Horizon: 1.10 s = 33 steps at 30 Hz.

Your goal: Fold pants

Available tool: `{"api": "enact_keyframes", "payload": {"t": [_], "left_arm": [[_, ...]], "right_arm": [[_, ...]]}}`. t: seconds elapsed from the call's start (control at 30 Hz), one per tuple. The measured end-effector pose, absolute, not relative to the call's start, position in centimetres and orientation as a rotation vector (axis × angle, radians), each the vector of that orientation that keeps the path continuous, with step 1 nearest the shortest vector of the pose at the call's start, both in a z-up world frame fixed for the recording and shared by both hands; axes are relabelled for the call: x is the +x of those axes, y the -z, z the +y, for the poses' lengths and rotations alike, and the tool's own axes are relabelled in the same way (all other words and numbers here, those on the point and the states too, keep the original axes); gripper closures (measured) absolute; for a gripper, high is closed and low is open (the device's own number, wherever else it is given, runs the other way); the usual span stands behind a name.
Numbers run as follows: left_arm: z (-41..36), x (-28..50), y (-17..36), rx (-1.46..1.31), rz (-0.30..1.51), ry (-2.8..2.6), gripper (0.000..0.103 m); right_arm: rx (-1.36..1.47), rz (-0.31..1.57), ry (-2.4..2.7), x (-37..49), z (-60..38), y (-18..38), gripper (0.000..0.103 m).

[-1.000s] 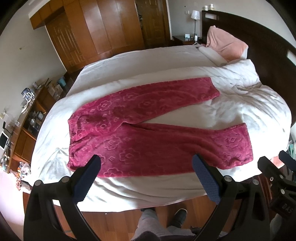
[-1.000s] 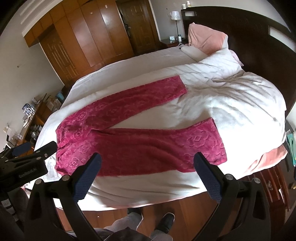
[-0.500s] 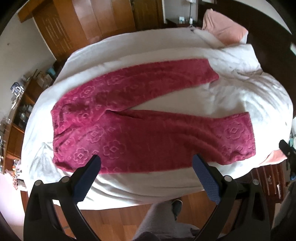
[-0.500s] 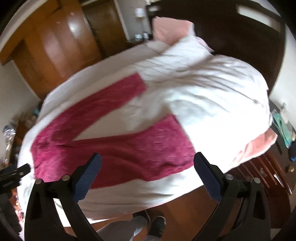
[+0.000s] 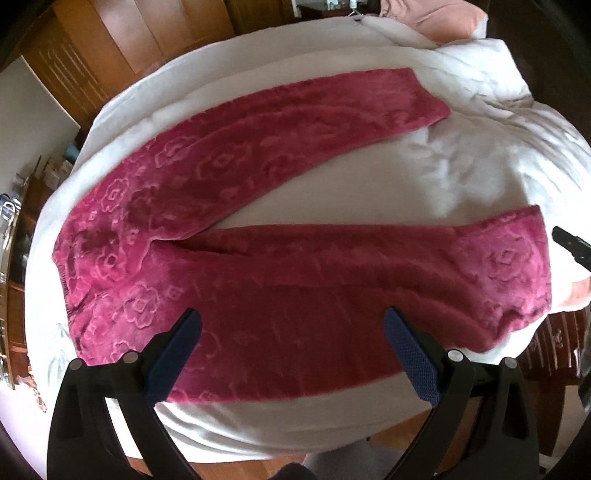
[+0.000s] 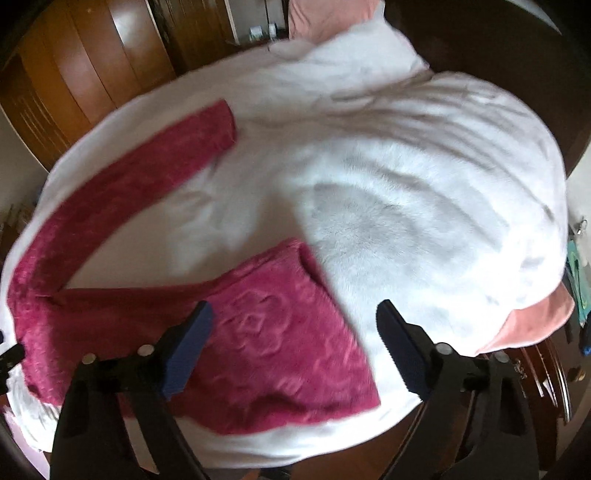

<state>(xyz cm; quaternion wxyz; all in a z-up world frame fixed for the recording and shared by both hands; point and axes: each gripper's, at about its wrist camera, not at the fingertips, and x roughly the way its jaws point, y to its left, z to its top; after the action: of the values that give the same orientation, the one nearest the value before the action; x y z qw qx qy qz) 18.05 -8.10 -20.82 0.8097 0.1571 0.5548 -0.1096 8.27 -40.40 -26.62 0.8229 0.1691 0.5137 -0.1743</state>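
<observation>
Magenta fleece pants (image 5: 280, 229) with an embossed flower pattern lie flat on a white bed (image 5: 461, 173), legs spread in a V, waistband at the left. My left gripper (image 5: 291, 325) is open and empty, above the near leg by the bed's front edge. My right gripper (image 6: 291, 317) is open and empty, above the cuff end of the near leg of the pants (image 6: 266, 332). The tip of the right gripper shows at the right edge of the left wrist view (image 5: 570, 243).
A white duvet (image 6: 424, 206) is bunched at the right of the bed. A pink pillow (image 5: 439, 18) lies by the dark headboard (image 6: 498, 44). Wooden wardrobes (image 6: 92, 62) stand behind. A cluttered shelf (image 5: 14, 229) is at the left. Wood floor runs along the near edge.
Both grippers have moved forward and down toward the bed, so the pants look larger. The right gripper swung to the right toward the near leg's cuff. Both stay open.
</observation>
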Motion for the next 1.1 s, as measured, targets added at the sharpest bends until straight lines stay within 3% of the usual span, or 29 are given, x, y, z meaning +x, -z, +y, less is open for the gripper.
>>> {"api": "enact_keyframes", "payload": {"t": [0.17,0.33,0.4,0.6,0.87,0.97,1.03,1.1], "left_arm": [[-7.2,21.0,23.4,0.343,1.223,0.193,0.005],[-5.5,23.4,26.2,0.345,1.282,0.147,0.005],[-4.9,24.3,27.1,0.345,1.292,0.137,0.005],[-3.1,26.9,29.5,0.35,1.31,0.088,0.005],[-1.3,30.8,33.1,0.39,1.311,0.015,0.005],[-0.7,31.9,34.2,0.374,1.33,0.016,0.005],[-0.5,32.3,34.5,0.366,1.338,0.023,0.005],[-0.3,32.7,34.4,0.35,1.343,0.034,0.005]], "right_arm": [[0.333,1.162,0.37,11.3,-41.5,29.7,0.032],[0.358,1.229,0.382,12.7,-42.0,30.8,0.09],[0.367,1.209,0.401,13.0,-42.4,29.6,0.094],[0.289,1.107,0.424,15.1,-42.4,25.5,0.095],[0.167,1.194,0.475,18.9,-42.3,30.4,0.094],[0.171,1.203,0.488,18.7,-42.8,30.5,0.08],[0.17,1.202,0.5,18.6,-43.1,29.8,0.063],[0.181,1.18,0.508,18.2,-43.1,28.5,0.059]]}}
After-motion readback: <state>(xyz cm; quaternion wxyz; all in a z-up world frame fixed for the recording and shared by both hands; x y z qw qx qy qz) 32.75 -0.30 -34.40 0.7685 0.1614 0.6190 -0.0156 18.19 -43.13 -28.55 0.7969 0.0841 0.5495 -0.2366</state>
